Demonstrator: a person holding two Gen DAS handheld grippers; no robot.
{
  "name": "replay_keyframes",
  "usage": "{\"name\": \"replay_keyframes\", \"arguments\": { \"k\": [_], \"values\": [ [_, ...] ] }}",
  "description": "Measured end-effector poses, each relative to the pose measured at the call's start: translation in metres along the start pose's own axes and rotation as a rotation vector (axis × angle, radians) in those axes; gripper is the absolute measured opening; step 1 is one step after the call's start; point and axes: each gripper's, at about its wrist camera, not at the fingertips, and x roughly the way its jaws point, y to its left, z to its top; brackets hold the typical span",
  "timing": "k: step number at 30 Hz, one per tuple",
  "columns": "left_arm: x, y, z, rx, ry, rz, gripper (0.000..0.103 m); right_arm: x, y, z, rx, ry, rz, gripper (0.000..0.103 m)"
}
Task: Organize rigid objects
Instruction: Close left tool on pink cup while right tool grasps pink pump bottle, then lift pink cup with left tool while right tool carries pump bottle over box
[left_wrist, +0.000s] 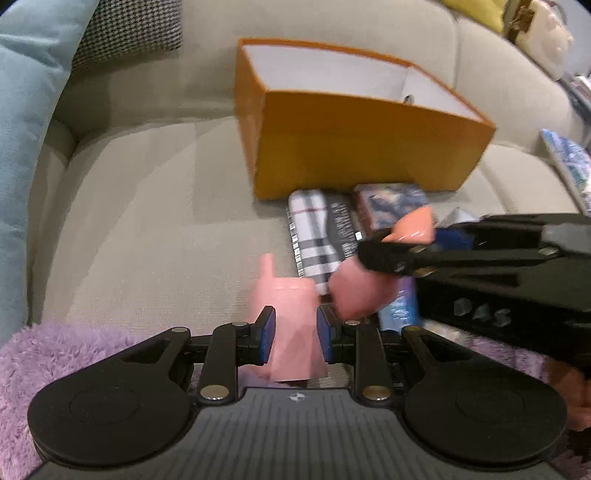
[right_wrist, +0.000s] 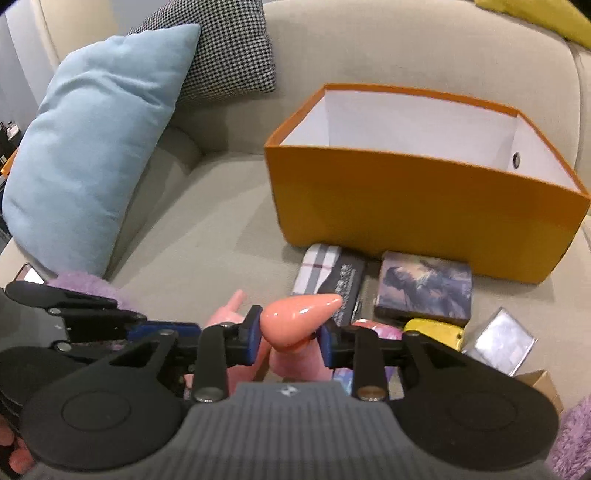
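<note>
Pink figurine (left_wrist: 291, 321) held aloft just in front of the orange box (right_wrist: 424, 206), above the clutter at the box's near wall. Pinched at its pale matte lower body between the blue pads of the left gripper (left_wrist: 294, 334), one thin limb poking up toward the box. Pinched again at the glossy salmon cone-shaped top (right_wrist: 299, 314) by the right gripper (right_wrist: 287, 338), pads pressed to either side of the cone's wide end, tip aimed at the box. Likely hard plastic or resin: light, stiff, probably hollow, with a slick glazed top apt to slide out of a squeeze on its taper, and slender protruding parts that could snap. Best hold judged to be the flat-sided matte body, not the shiny cone or the thin limb. Whether one piece or two separable parts: cannot tell. Box open-topped, white inside, nothing visible in the part of the interior shown, one round hole in its end wall. Counted in front of the box: one plaid-patterned box (right_wrist: 319, 262), one dark printed box (right_wrist: 347, 288) beside it, one painted-cover box (right_wrist: 428, 291), one yellow item (right_wrist: 434, 330), one clear plastic case (right_wrist: 498, 343), one cardboard corner at the frame edge. Left of the box: one blue cushion (right_wrist: 88, 147), one houndstooth cushion (right_wrist: 225, 55), all on a beige sofa (right_wrist: 207, 229). Purple fluffy fabric (left_wrist: 66, 343) nearest the cameras.
</note>
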Motion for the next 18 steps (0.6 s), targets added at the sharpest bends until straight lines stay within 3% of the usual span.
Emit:
{"name": "replay_keyframes", "arguments": {
  "k": [1, 3, 5, 7, 15, 18],
  "values": [
    [0.002, 0.0, 0.001, -0.003, 0.008, 0.021, 0.047, -0.001, -0.002, 0.002, 0.012, -0.004, 0.002, 0.03],
    [0.005, 0.002, 0.003, -0.016, 0.016, 0.043, 0.061, -0.005, -0.007, 0.004, 0.031, -0.012, -0.005, 0.03],
    [0.011, 0.004, 0.006, -0.025, 0.033, 0.049, 0.063, -0.007, -0.011, 0.005, 0.037, -0.013, -0.028, 0.029],
    [0.018, 0.005, 0.008, -0.031, 0.053, 0.044, 0.071, -0.006, -0.016, 0.005, 0.047, -0.003, -0.034, 0.029],
    [0.048, -0.002, 0.024, 0.002, 0.146, 0.057, 0.071, -0.005, -0.026, 0.005, 0.071, -0.003, -0.013, 0.029],
    [0.054, -0.005, 0.025, 0.031, 0.176, 0.064, 0.064, -0.005, -0.029, 0.005, 0.078, -0.002, -0.007, 0.029]
  ]
}}
